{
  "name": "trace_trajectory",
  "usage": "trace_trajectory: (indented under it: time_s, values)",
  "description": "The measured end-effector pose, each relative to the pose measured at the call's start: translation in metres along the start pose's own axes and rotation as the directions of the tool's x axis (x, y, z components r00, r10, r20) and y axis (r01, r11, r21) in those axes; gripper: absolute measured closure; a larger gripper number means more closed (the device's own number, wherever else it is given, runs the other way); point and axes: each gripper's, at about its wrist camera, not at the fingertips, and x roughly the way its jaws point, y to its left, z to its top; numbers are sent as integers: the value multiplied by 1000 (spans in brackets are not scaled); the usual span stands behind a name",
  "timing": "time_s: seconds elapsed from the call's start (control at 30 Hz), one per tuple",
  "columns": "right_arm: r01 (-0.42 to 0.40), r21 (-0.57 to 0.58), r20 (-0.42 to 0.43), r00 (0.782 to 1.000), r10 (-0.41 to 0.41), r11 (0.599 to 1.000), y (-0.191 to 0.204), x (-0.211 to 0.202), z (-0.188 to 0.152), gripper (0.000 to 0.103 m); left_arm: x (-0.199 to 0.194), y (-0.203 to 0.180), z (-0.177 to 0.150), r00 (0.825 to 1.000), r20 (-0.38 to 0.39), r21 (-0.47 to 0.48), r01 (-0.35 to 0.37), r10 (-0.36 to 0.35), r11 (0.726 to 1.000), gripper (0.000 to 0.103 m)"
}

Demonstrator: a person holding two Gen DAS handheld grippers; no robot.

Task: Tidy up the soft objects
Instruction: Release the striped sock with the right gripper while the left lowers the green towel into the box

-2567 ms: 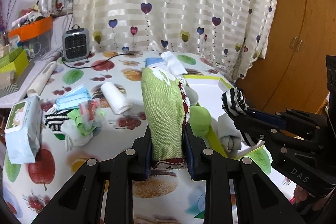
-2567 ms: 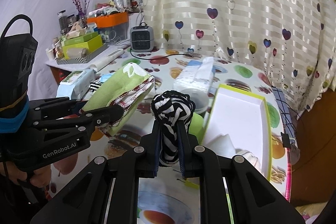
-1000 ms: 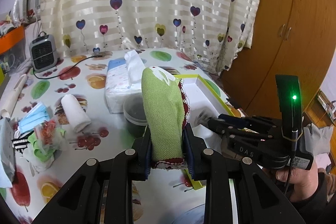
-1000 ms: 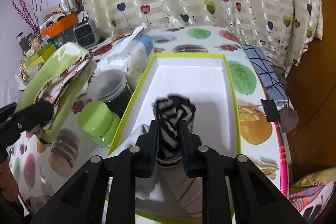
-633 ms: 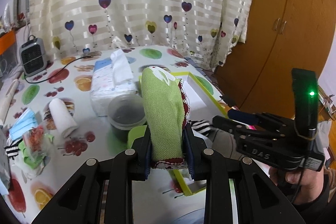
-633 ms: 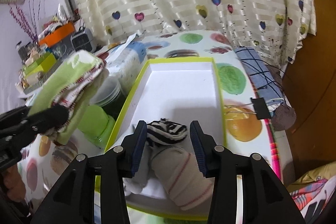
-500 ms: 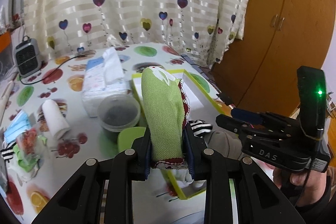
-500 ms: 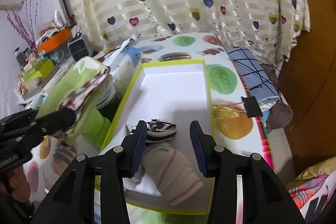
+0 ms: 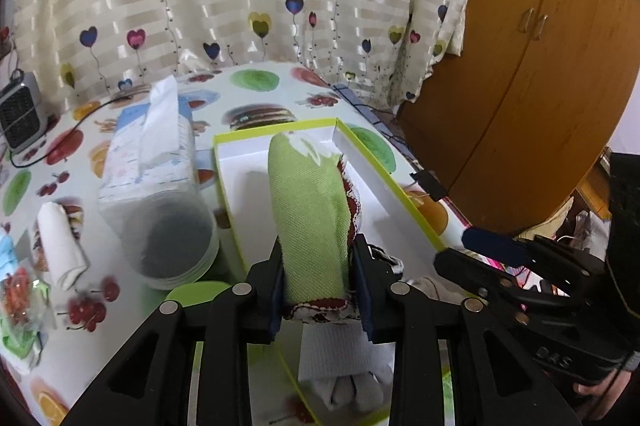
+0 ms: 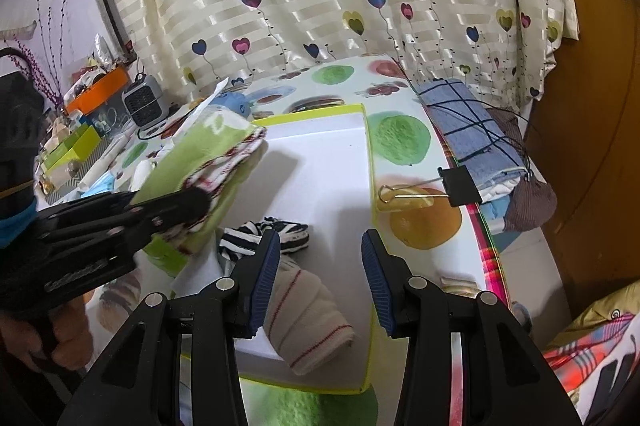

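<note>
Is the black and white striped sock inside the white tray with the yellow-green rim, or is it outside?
Inside. The black and white striped sock lies on the floor of the white tray with the yellow-green rim, in front of the open right gripper.

Left gripper [image 9: 318,284] is clamped on a folded green cloth [image 9: 310,210], holding it over the white tray with the lime rim [image 9: 384,182]. Tissue pack [image 9: 150,150] and a clear round tub [image 9: 172,238] sit just left of the tray.
</note>
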Motion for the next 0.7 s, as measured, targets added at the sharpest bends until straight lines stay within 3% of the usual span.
trace_trajectory:
  time_s: [0.27,0.7]
  values:
    - [1,16,3,1000,-1,1000,-8,-1,-2,59,13,-1,4,1000,-22,-4,13,-13,1000,59]
    - [-7,-11,16,1000,7,1000,3,-8,-1,59,-14,-2,2,1000,28,-4,-2,2,1000,57]
